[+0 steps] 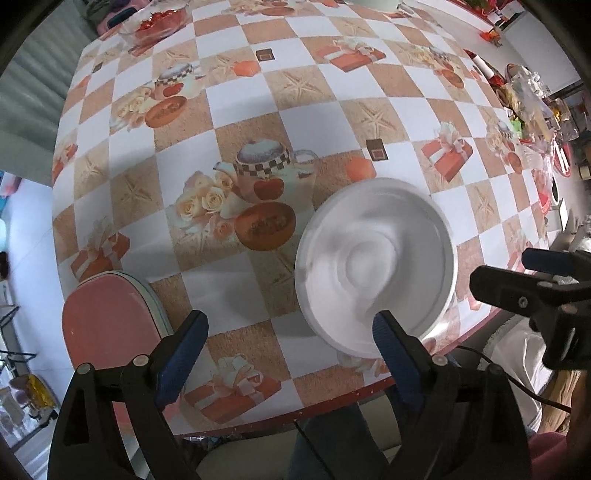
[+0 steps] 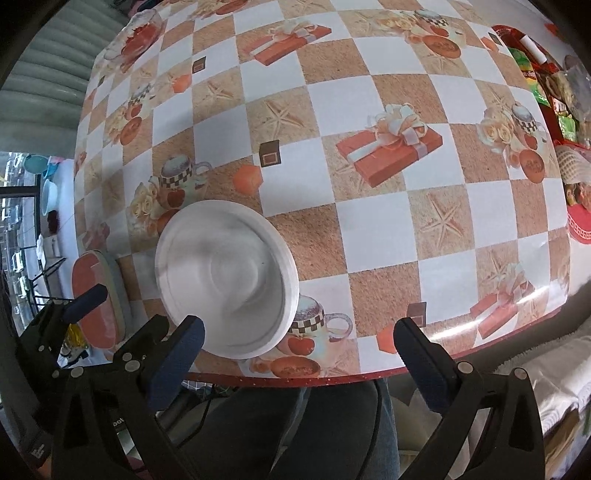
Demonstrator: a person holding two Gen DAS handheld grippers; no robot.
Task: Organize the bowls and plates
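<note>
A white bowl (image 1: pixel 375 266) sits near the table's front edge; it also shows in the right wrist view (image 2: pixel 225 278). A pink plate (image 1: pixel 110 325) on a small stack lies to its left at the table corner, also seen in the right wrist view (image 2: pixel 96 301). My left gripper (image 1: pixel 290 338) is open and empty, its right finger over the bowl's near rim. My right gripper (image 2: pixel 297 341) is open and empty, above the front edge just right of the bowl, its left finger at the bowl's near rim.
The table has a checkered cloth (image 1: pixel 295 122) printed with gifts, teapots and starfish. A glass bowl with red contents (image 1: pixel 155 22) stands at the far left. Packets and red trays (image 2: pixel 557 85) crowd the right side. My lap is below the table edge.
</note>
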